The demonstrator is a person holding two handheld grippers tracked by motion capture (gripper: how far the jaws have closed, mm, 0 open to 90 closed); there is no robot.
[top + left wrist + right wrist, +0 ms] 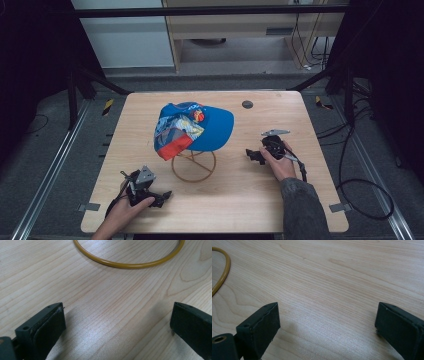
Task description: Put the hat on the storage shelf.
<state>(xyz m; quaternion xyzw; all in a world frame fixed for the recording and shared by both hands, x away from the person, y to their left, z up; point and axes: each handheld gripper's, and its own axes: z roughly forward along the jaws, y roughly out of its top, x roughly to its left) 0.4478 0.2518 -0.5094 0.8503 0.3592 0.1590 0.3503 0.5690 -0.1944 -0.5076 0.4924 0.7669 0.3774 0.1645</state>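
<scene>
I am counting one cap (200, 127), blue with a patterned red-and-white panel, sitting on top of one wire stand (194, 165) whose yellow ring base is lying flat near the middle of the wooden table (300, 200). One small dark disc (247, 104) is resting near the table's far edge, well apart from the cap.

I am holding two grippers, one per hand. My left gripper (162, 196) is resting low at the near left of the table, its jaws spread wide with bare wood between them; in the left gripper view the ring base (130, 265) is curving just ahead. My right gripper (252, 155) is sitting right of the stand, jaws likewise gaping wide over bare wood, gripping nothing.
</scene>
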